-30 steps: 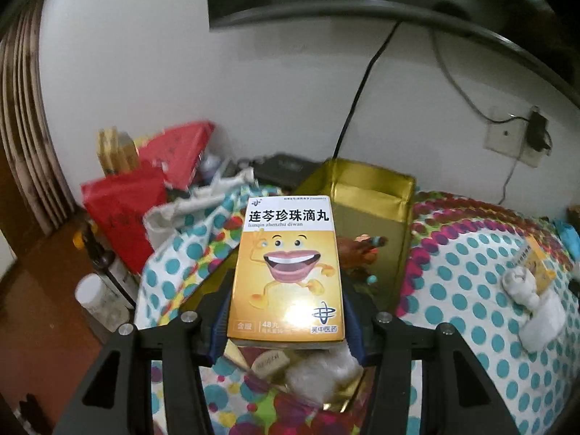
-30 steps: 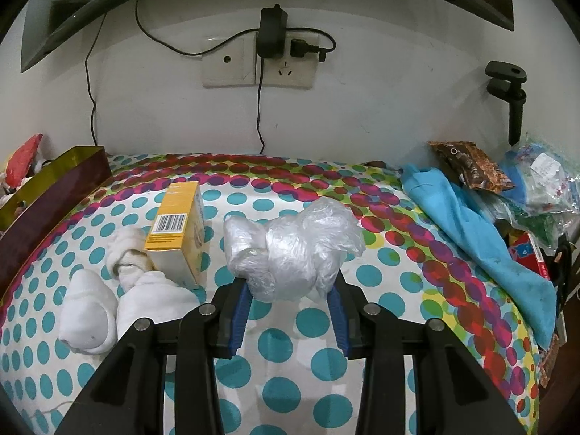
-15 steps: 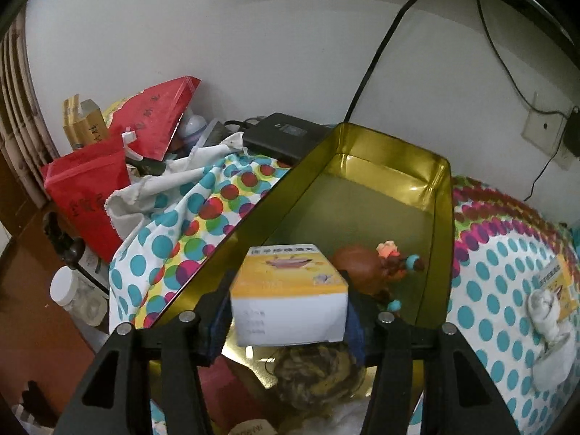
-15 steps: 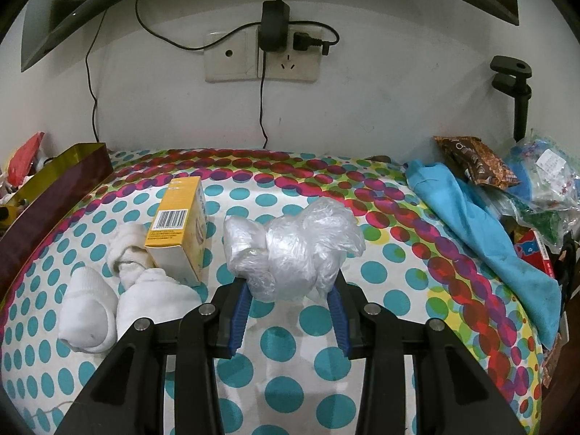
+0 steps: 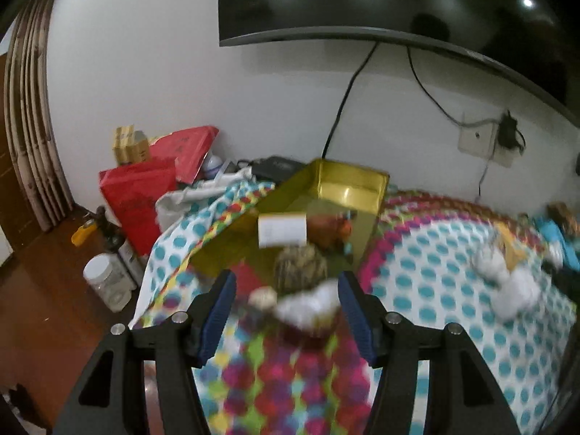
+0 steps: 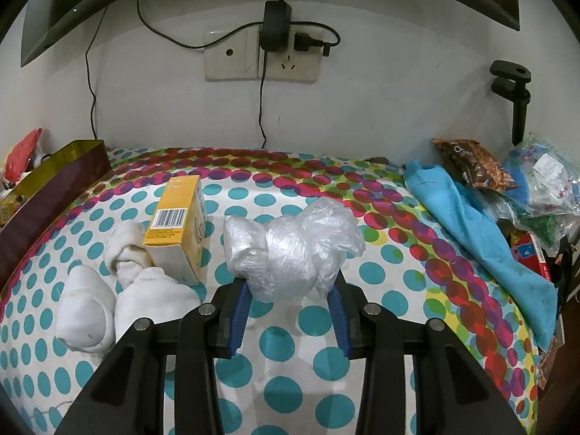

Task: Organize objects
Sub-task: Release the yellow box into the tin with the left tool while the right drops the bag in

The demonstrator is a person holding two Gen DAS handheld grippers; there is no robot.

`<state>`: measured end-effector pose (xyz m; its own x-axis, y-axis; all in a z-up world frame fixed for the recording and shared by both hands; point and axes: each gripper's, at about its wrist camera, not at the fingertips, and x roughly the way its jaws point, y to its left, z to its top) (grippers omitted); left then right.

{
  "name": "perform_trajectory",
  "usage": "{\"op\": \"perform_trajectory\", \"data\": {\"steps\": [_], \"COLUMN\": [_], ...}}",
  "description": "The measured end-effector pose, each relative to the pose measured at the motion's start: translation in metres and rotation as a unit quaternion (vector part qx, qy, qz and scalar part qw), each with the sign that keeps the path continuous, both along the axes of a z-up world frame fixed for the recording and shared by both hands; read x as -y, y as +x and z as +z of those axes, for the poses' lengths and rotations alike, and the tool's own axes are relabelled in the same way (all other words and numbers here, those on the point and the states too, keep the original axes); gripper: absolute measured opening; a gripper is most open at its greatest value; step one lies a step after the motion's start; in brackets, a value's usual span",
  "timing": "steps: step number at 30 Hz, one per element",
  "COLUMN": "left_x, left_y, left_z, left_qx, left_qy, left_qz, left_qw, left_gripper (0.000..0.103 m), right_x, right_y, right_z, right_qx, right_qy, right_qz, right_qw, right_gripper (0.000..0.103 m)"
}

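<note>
My left gripper (image 5: pixel 286 282) stands open and holds nothing; this view is blurred. Beyond it the yellow-and-white medicine box (image 5: pixel 282 230) lies inside the gold tray (image 5: pixel 348 170), beside a brown toy (image 5: pixel 328 226) and a woven ball (image 5: pixel 299 266). A white lump (image 5: pixel 308 306) lies at the tray's near end, apart from both pads. My right gripper (image 6: pixel 290 290) is shut on a crumpled clear plastic bag (image 6: pixel 293 250), just above the dotted cloth (image 6: pixel 380 279). A yellow carton (image 6: pixel 177 224) and knotted white socks (image 6: pixel 90 311) lie to its left.
Red bags (image 5: pixel 137 195), a white jar (image 5: pixel 107 282) and a dark bottle (image 5: pixel 112 232) crowd the wooden floor left of the tray. A blue cloth (image 6: pixel 471 224), snack packs (image 6: pixel 467 163) and plastic bags (image 6: pixel 543 181) pile up at the right. Wall sockets with cables (image 6: pixel 261 54) sit behind.
My left gripper let go of the medicine box, which now lies in the gold tray, and drew back with its jaws wider. The right gripper and its plastic bag have not moved.
</note>
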<state>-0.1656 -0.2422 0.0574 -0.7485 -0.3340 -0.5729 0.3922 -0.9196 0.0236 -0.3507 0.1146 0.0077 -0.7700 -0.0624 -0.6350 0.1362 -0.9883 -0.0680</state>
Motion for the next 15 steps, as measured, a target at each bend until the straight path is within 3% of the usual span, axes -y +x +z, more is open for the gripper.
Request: {"op": "perform_trajectory", "data": {"steps": [10,15], "left_x": [-0.003,0.001], "left_y": [0.042,0.04], "left_z": [-0.018,-0.024], "left_qx": [-0.028,-0.022], "left_qy": [0.028,0.053], "left_qz": [-0.003,-0.012], "left_qw": [0.9992,0.9983], "left_gripper": [0.06,0.06], "right_x": [0.008,0.026], "right_y": [-0.001,0.001], "right_z": [0.002,0.035], "right_qx": [0.0,-0.029], "right_qy": [0.036,0.057], "right_qz": [-0.01,-0.005], "right_qw": [0.999,0.998], "right_gripper": [0.036,0.036]}}
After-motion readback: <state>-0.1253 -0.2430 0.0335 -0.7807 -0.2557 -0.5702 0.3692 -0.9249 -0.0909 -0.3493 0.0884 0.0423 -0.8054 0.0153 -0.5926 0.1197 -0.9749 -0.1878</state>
